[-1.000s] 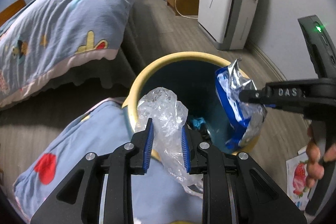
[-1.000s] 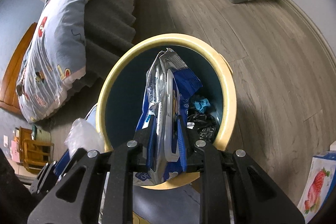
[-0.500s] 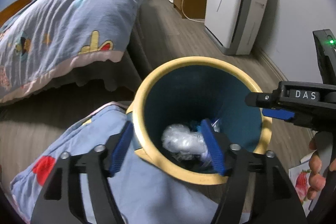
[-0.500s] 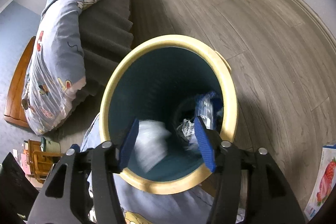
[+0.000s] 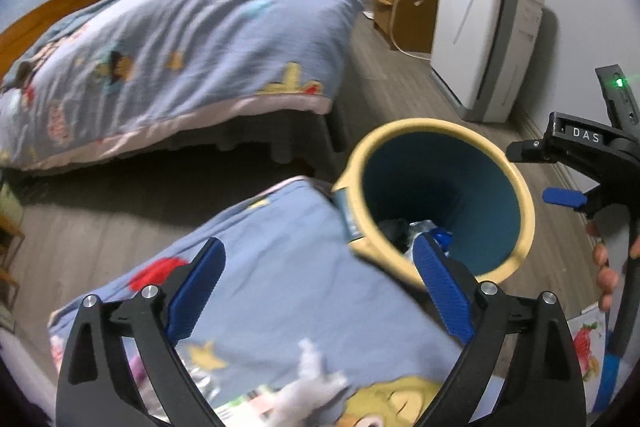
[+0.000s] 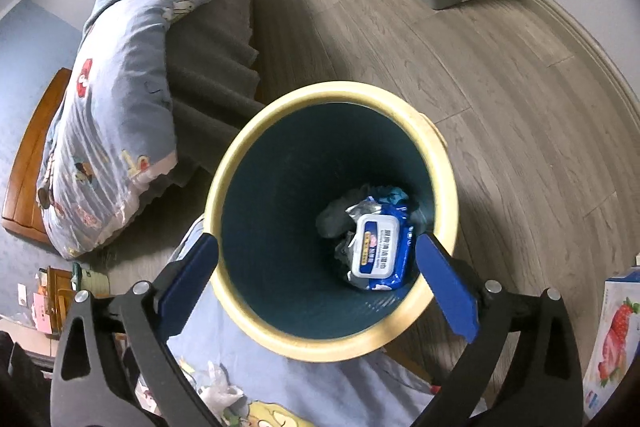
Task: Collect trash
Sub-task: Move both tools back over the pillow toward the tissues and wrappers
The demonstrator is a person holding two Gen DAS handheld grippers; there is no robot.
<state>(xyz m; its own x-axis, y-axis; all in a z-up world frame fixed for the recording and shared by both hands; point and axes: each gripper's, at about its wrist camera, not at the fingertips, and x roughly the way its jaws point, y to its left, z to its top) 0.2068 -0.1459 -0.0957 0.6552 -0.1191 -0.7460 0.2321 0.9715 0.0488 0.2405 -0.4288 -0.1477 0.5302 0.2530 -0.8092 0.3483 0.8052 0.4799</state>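
a bedroom with grey plank floor (image 6: 500,67); a bed (image 5: 180,39) under a blue cartoon-print quilt along one side, a white air purifier (image 5: 484,39) against the far wall, and a second fold of blue patterned bedding (image 5: 288,267) spread in the foreground, its edge touching the bin; the bin (image 6: 438,163), dark teal inside with a cream rim, stands on the floor just beside that bedding; at its bottom lies a blue wet-wipe pack (image 6: 380,251) on top of crumpled dark and silvery wrappers, so that trash is already in; the right gripper (image 6: 316,271) hangs directly over the bin mouth, its fingers (image 6: 448,287) opening wide with nothing between them but the view down into the bin; the left gripper (image 5: 320,287) sits off to the bedding side of the bin, fingers (image 5: 196,287) likewise opening and empty, one pad overlapping the near rim in its view; the right gripper also shows at the edge of the left view with a hand (image 5: 608,267) on its handle; what looks like more litter, pale crumpled plastic (image 5: 308,383) and some printed wrappers, blurred, lies on the bedding low in the left view, below and just ahead of the left fingers and on the near side of the bin; judged from this, the left hand is the nearer one for the next pick, and the reach would go down and back toward the bedding, away from the bin.
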